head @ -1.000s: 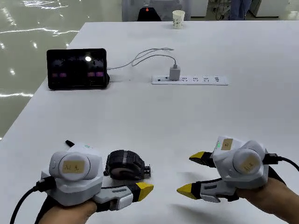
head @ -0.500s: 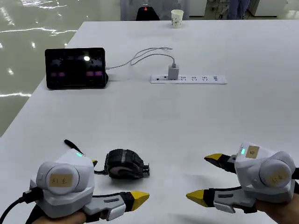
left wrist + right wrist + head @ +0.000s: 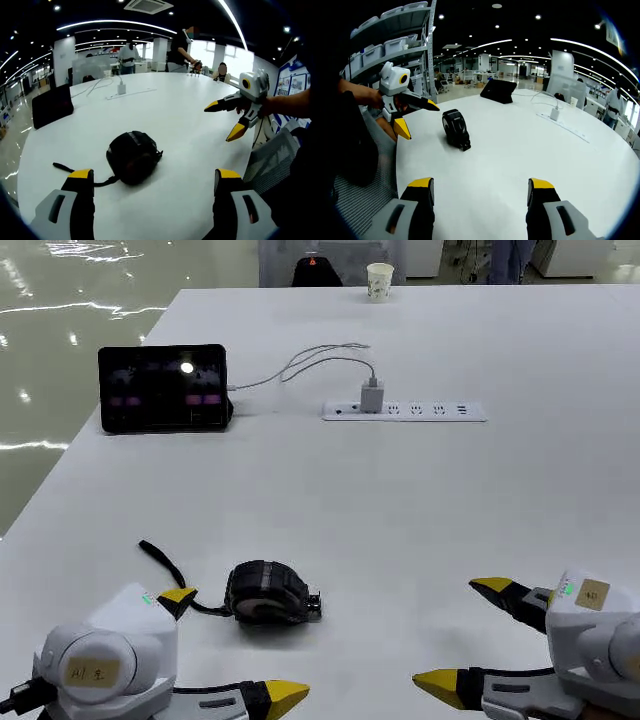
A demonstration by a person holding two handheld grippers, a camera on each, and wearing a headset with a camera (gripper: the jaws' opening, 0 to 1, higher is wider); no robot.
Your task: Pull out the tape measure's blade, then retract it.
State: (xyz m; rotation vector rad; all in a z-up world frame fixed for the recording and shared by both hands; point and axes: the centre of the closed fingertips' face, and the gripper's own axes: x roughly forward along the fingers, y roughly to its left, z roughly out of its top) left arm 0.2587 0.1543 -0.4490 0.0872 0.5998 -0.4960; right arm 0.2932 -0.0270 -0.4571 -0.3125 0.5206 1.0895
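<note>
1. Tablet (image 3: 163,388): stands on the white table (image 3: 420,510), beyond and to the left of the tape measure, screen lit, well apart from it.

2. Left gripper (image 3: 232,645): just left of and nearer than the tape measure. Jaws are spread wide and hold nothing. One yellow tip is beside the tape measure's strap, the other is nearer the person. In the left gripper view the tape measure sits ahead of and between the two jaws of this gripper (image 3: 154,175), not touching either.

3. Tape measure (image 3: 268,592): black case, lying on the table between the two grippers, closer to the left one. A black strap (image 3: 162,562) trails from its left side across the table. The tape measure also appears in the gripper views (image 3: 132,157) (image 3: 455,129).

4. Power strip (image 3: 405,411): beyond and to the right of the tape measure, with a white charger (image 3: 372,396) plugged in. A paper cup (image 3: 380,281) stands far beyond it.

5. Right gripper (image 3: 467,633): right of the tape measure and well apart from it. Jaws are spread wide, nothing between them.
</note>
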